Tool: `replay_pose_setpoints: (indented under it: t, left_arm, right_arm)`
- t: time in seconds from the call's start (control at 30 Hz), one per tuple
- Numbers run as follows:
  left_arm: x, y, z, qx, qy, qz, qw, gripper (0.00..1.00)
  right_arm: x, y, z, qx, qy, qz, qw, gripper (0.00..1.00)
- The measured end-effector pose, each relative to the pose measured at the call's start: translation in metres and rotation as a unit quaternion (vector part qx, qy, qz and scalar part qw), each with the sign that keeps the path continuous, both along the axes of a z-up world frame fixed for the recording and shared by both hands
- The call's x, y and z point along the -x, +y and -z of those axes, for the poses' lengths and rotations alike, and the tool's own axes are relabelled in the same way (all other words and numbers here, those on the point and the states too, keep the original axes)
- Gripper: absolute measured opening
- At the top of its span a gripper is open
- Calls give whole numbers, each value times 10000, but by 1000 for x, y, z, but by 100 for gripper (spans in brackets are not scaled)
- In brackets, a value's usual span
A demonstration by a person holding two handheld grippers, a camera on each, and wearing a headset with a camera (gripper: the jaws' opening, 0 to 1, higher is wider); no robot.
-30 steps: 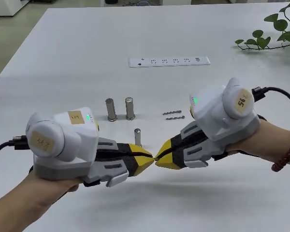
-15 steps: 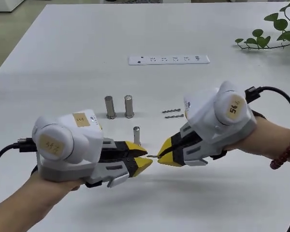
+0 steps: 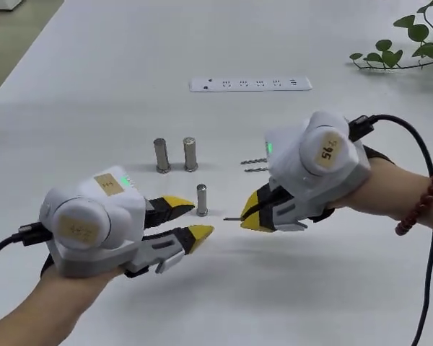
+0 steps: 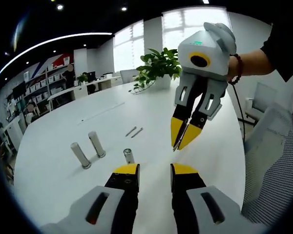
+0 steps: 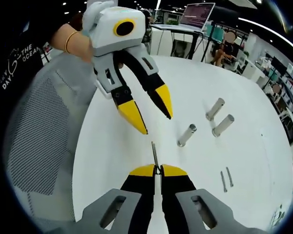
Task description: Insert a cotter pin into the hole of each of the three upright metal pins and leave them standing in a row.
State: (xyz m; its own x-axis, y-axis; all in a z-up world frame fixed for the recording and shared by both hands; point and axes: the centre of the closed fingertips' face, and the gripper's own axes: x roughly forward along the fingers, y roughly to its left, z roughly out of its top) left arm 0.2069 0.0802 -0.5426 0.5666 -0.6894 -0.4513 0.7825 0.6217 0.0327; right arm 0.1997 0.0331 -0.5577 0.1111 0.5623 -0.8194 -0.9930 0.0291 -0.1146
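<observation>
Three upright metal pins stand on the white table: two side by side (image 3: 162,155) (image 3: 190,153) and a shorter one (image 3: 201,200) nearer me. My right gripper (image 3: 247,218) is shut on a thin cotter pin (image 3: 232,218) that sticks out leftward from its tips, level with the near pin and just right of it. In the right gripper view the cotter pin (image 5: 154,153) points toward the near metal pin (image 5: 187,135). My left gripper (image 3: 191,216) is open, empty, just left of that pin. Two more cotter pins (image 3: 255,166) lie on the table.
A white power strip (image 3: 250,84) lies across the table behind the pins. A leafy plant (image 3: 411,43) sits at the far right corner. A black cable (image 3: 426,238) trails from the right gripper. Bare table (image 3: 94,86) stretches to the left and back.
The left gripper's jaws have opened and it has drawn back to the left from the right gripper's tips. The cotter pin stays in the right gripper, which has lifted slightly.
</observation>
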Motion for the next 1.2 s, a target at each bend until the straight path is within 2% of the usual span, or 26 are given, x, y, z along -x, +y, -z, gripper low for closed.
replay_pose_setpoints:
  t: [0.27, 0.53, 0.7, 0.97, 1.13, 1.2]
  left_arm:
    - [-18, 6, 8, 47, -11, -471, 9989, 21]
    - [-30, 4, 15, -11, 9, -678, 9977, 20]
    - [-39, 6, 21, -19, 3, -883, 9961, 18]
    - [-47, 2, 27, -37, -1, -925, 9957, 18]
    - [-51, -3, 33, -59, 73, -947, 9955, 17]
    - [-52, -5, 35, -40, 103, -972, 9952, 17]
  right_arm:
    - [-17, -2, 1, 140, -52, 177, 9997, 0]
    - [-37, 1, -1, 266, -136, 261, 9992, 0]
    - [-41, 4, -1, 291, -114, 294, 9991, 0]
    - [-50, 7, 4, 422, -166, 346, 9984, 0]
    - [-53, 9, 9, 523, -238, 280, 9980, 0]
    - [-55, 10, 11, 519, -200, 288, 9980, 0]
